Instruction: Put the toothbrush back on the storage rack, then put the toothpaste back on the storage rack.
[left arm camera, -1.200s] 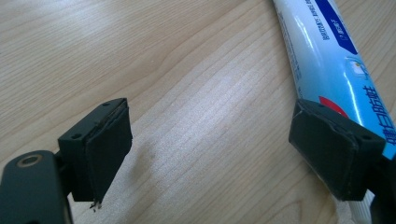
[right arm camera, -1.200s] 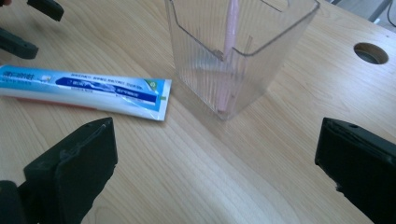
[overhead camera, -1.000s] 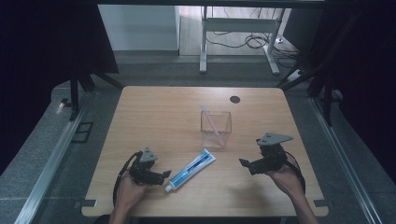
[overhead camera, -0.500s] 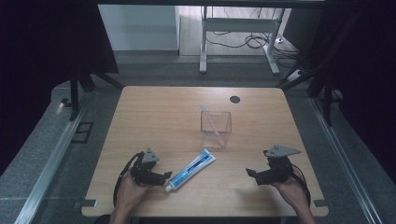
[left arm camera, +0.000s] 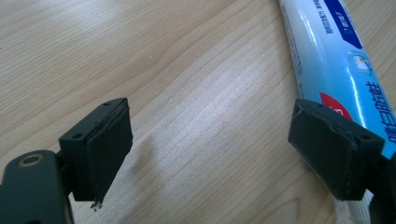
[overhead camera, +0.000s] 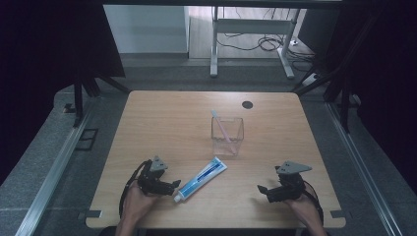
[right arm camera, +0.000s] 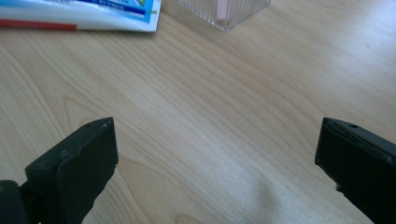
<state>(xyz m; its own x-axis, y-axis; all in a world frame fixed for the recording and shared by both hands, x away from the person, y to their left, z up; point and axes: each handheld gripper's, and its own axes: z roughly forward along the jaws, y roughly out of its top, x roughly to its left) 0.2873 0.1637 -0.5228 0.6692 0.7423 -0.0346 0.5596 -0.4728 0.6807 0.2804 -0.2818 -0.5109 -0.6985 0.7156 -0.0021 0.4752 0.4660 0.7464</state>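
So we've got a wooden tabletop point(overhead camera: 162, 118) with a toothpaste tube point(overhead camera: 200, 179) lying flat on it near the front edge, a bit left of centre, running diagonally with its white cap end pointing near-left and its flat crimped end pointing far-right. Our left gripper point(overhead camera: 169, 187) sits low at the near-left, right by the cap end of the tube. In the left gripper view its jaws are spread wide with nothing between them but bare wood; the tube point(left arm camera: 336, 70) runs along past the right-hand jaw, which sits in front of its lower part, and we can't tell if that jaw is actually touching it. Our right gripper point(overhead camera: 263, 191) is over at the near-right, well apart from the tube, jaws released too. The right gripper view shows them wide apart over plain wood grain, with the tube's flat end point(right arm camera: 93, 14) at the top left and the bottom corner of the cup point(right arm camera: 224, 11) up top. That cup point(overhead camera: 227, 136) is clear, square-ish, and stands upright around the middle of the tabletop, just past the tube's far end. A pink toothbrush point(overhead camera: 220, 126) leans inside it, the top tilted toward far-left. There's also a small dark round hole point(overhead camera: 247, 104) in the tabletop farther back, right of the cup.
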